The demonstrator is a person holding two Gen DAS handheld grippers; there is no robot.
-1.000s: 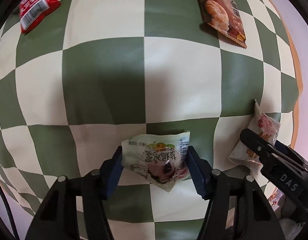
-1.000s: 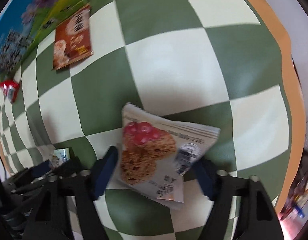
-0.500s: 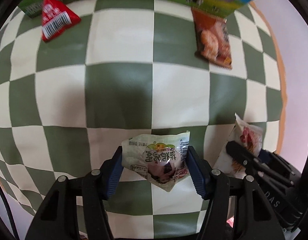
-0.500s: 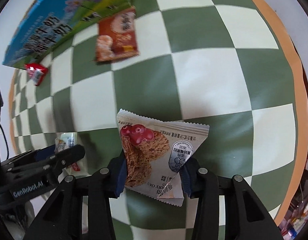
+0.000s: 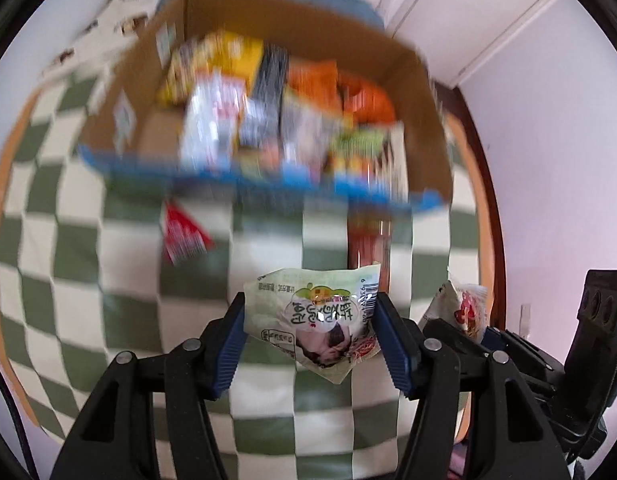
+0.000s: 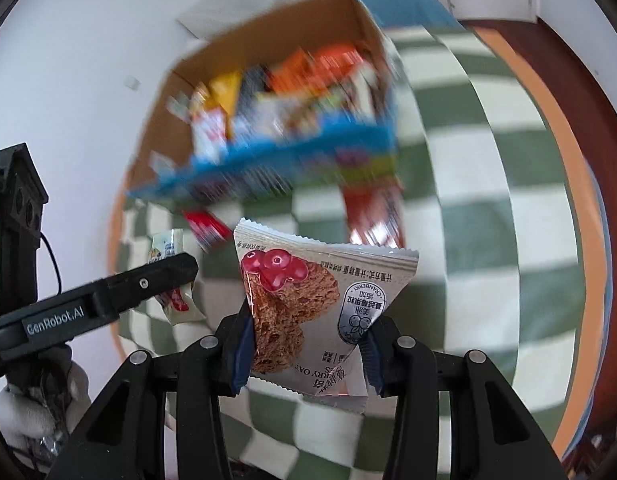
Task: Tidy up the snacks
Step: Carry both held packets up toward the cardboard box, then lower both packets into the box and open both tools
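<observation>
My left gripper [image 5: 313, 342] is shut on a pale green snack packet [image 5: 314, 322] and holds it above the checked cloth. My right gripper [image 6: 306, 354] is shut on a white cranberry oat cookie packet [image 6: 308, 308], also lifted. An open cardboard box [image 5: 268, 40] with a blue front rim, filled with several snack packs, stands ahead; it also shows in the right wrist view [image 6: 268, 48]. The right gripper with its packet shows at the right of the left wrist view [image 5: 464, 312]. The left gripper shows at the left of the right wrist view [image 6: 164, 276].
A red triangular packet [image 5: 184, 236] and a brown-red packet [image 5: 368, 240] lie on the green-and-cream checked cloth [image 5: 88, 280] in front of the box. The table's orange edge [image 6: 556, 120] runs on the right. White walls stand behind.
Both grippers have lifted and tilted up with their packets. The box's open inside has come into view. The scene is motion-blurred.
</observation>
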